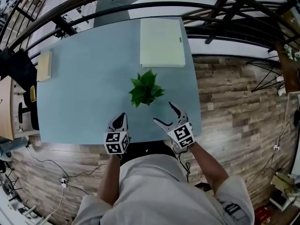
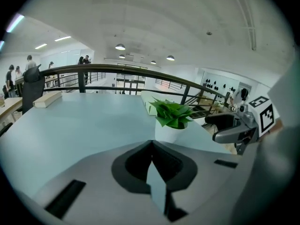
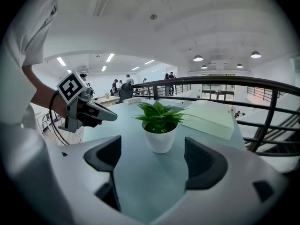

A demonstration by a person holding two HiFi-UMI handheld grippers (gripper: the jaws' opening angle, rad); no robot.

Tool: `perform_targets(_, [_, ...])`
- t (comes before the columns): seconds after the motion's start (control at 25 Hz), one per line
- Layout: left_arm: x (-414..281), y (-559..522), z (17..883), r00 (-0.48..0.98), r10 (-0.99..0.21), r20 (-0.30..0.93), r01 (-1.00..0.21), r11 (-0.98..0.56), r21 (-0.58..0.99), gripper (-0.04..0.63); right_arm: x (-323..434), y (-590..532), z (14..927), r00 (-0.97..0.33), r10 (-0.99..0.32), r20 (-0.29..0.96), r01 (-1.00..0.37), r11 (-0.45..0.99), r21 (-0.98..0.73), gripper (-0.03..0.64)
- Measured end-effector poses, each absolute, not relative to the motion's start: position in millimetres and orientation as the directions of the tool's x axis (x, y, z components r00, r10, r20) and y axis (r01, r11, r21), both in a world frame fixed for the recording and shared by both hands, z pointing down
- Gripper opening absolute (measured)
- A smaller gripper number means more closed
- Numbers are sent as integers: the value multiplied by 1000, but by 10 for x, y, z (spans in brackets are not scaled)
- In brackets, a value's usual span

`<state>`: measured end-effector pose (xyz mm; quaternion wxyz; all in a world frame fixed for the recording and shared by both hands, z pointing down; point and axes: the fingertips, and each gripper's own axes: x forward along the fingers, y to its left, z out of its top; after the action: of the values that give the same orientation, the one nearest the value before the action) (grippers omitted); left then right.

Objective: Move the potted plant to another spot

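Note:
A small potted plant (image 1: 146, 89) with green leaves in a white pot stands upright on the pale blue table (image 1: 84, 83), near the middle of its front half. My right gripper (image 1: 164, 114) is open just in front of and to the right of it, with nothing between its jaws. In the right gripper view the pot (image 3: 159, 138) sits a short way beyond my right gripper (image 3: 154, 159), centred between its spread pads. My left gripper (image 1: 120, 120) hovers at the table's front edge, left of the plant, with its jaws together and empty. The left gripper view shows the plant (image 2: 172, 118) ahead and slightly right.
A pale green flat board (image 1: 161, 42) lies at the table's far side. A light wooden block (image 1: 44, 65) rests on the left edge, next to a black chair (image 1: 18, 67). A dark railing (image 1: 140, 6) curves behind the table. Wood floor (image 1: 234, 97) lies to the right.

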<state>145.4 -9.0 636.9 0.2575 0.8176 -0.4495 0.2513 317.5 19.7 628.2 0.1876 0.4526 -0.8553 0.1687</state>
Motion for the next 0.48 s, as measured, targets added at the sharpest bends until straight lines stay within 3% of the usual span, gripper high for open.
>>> perform_targets(0.48, [1298,-238,6661,463,-531,709,-863,-452,225,11,2914,-270,6581,-513,-707,487,-844,520,-135,458])
